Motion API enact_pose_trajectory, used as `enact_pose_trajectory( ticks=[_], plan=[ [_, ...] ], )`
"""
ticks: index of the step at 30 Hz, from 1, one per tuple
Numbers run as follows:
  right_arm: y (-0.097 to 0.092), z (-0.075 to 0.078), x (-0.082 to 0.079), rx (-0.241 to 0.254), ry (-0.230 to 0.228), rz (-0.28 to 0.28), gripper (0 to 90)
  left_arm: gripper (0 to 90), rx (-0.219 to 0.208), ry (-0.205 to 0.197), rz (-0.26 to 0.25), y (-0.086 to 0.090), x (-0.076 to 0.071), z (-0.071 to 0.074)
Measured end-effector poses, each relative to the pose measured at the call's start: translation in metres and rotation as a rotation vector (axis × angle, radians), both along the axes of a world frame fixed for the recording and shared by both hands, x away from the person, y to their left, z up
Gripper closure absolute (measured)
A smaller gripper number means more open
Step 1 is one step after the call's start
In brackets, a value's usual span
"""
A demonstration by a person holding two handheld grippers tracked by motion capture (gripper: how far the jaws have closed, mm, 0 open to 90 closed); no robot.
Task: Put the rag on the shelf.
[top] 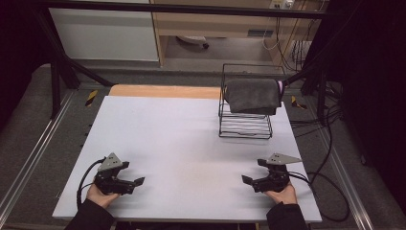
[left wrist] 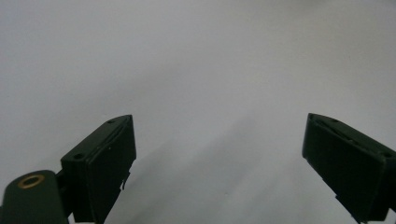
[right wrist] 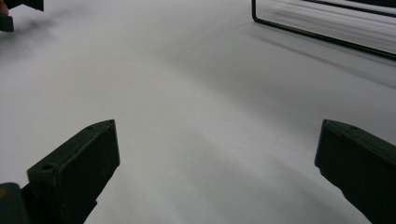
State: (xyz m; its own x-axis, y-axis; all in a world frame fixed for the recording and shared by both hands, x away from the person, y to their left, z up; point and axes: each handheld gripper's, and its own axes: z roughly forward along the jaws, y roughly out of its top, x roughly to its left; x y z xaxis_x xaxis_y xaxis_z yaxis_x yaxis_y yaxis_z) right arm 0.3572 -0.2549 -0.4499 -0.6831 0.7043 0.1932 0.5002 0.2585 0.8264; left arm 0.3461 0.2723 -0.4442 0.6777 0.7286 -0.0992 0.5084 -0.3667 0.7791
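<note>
1. A dark grey folded cloth (top: 253, 96) lies on top of a black wire rack (top: 245, 125) near the surface's (top: 182, 139) far right corner.
2. Left gripper (top: 136, 182) and right gripper (top: 246, 180) rest at the near corners, jaws apart and empty.
3. Tugging the cloth sideways could tip the light rack.

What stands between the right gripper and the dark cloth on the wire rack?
Nothing visible does. Bare white table lies between the open right gripper and the wire rack; the dark cloth lies on top of the rack.

Dim room, soft shadows, slight blur
</note>
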Motion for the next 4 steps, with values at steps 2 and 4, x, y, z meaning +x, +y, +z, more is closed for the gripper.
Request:
enact_pose_trajectory(
  ticks=[2,4],
  plan=[
    [-0.0001,-0.0004,0.0001,-0.004,0.007,0.002,0.6,9.5,-0.003,0.0,0.0,0.0001,-0.0002,0.0001],
    [0.0002,-0.0006,0.0004,-0.002,0.006,0.004,0.6,9.5,-0.004,-0.001,-0.001,0.0004,-0.0003,0.0003]
  ],
)
